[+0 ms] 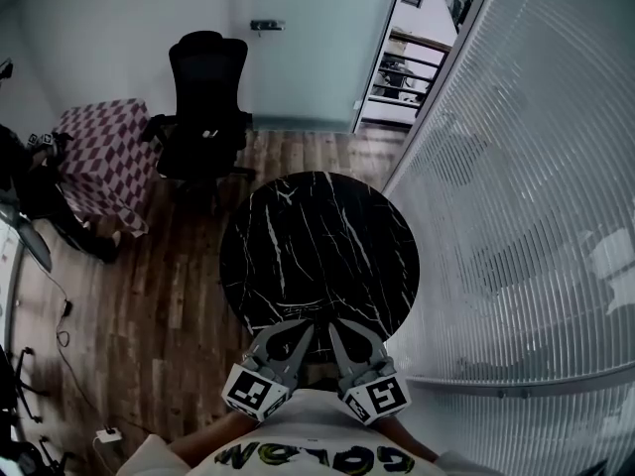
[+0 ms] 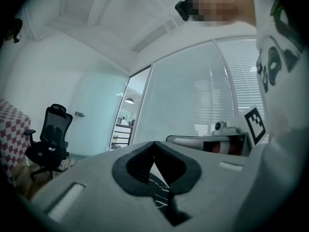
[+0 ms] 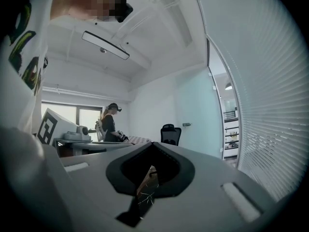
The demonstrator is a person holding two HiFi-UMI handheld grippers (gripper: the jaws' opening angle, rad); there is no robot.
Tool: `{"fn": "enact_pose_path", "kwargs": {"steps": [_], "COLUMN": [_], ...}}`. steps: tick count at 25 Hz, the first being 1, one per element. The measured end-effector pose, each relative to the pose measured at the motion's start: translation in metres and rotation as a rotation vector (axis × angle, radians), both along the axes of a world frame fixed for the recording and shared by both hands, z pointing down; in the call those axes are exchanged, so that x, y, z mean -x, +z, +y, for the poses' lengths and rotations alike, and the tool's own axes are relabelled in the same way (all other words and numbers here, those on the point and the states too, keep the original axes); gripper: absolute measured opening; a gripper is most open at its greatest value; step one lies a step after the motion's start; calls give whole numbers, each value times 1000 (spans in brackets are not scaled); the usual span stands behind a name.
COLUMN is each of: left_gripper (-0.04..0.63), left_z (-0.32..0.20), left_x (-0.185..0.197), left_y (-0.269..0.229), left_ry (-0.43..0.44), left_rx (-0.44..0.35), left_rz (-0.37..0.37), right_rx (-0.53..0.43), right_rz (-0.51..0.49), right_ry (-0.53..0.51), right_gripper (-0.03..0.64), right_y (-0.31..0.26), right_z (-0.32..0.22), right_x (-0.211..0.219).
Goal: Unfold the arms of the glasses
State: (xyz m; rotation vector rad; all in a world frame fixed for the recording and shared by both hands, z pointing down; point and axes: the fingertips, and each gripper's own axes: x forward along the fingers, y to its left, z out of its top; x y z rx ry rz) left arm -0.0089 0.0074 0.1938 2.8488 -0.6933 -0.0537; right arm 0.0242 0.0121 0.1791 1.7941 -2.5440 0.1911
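Left gripper view: the left hand-held gripper (image 2: 154,146) was seen clenched, jaws pressed together, nothing grasped. The right hand-held gripper (image 3: 153,146) was closed likewise. Both were held side by side at the near edge of the round black desk (image 1: 317,236). The glasses were seen in no view.

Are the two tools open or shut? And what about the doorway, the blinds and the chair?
Left tool: shut, holding nothing.
Right tool: shut, holding nothing.
Doorway: open.
Blinds: down.
Office chair: upright, empty.
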Motion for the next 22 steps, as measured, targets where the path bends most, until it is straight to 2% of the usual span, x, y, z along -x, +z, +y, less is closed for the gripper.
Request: {"fn": "enact_pose_path", "kwargs": {"steps": [8, 22], "left_gripper": [3, 3], "left_z": [-5, 4], "left_x": [5, -29], "left_y": [10, 12], "left_ry": [-4, -31], "left_rx": [24, 29], "left_rz": [-7, -20], "right_rx": [22, 33], "right_rz": [5, 18], "right_ry": [2, -35], "right_gripper": [2, 2], "right_y": [10, 19], "right_z": [-5, 1], "right_x": [3, -21]}}
